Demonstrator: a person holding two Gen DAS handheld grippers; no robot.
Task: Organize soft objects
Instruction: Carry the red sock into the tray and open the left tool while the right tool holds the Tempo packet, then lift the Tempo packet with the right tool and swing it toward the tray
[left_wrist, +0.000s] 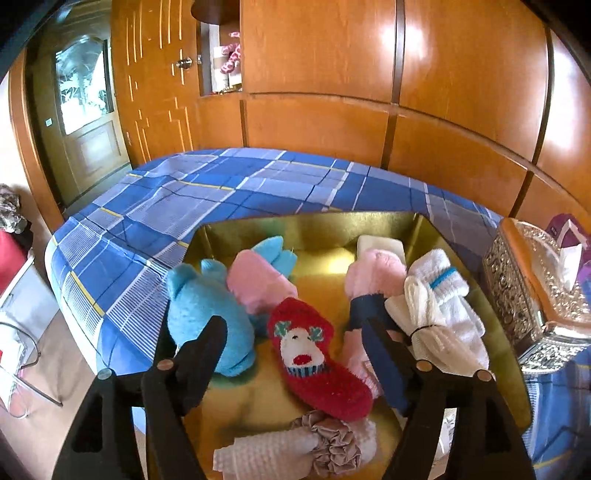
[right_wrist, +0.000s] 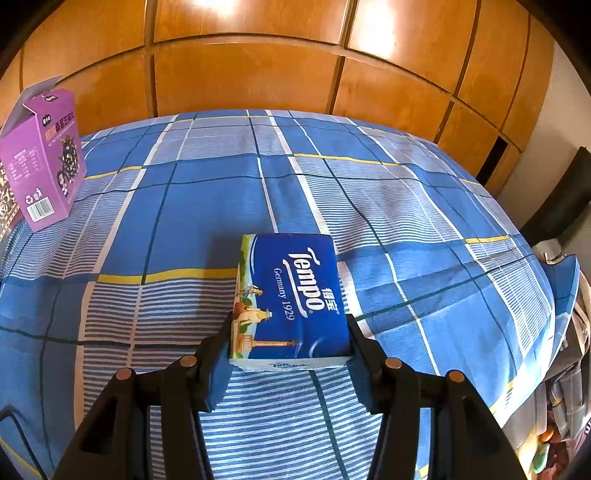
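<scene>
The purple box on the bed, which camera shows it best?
The right wrist view: the purple box stands on the blue plaid bedspread at the far left, printed side and barcode showing. The left wrist view catches only a purple sliver behind the ornate silver tissue holder.

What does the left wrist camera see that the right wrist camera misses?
Only the left view shows the gold tray of soft things: a red reindeer sock, a blue plush and white socks, with the left gripper open above them.

Only the right view shows the right gripper clamped on a Tempo tissue pack.

Both show the blue plaid bedcover and wood panelling.
</scene>
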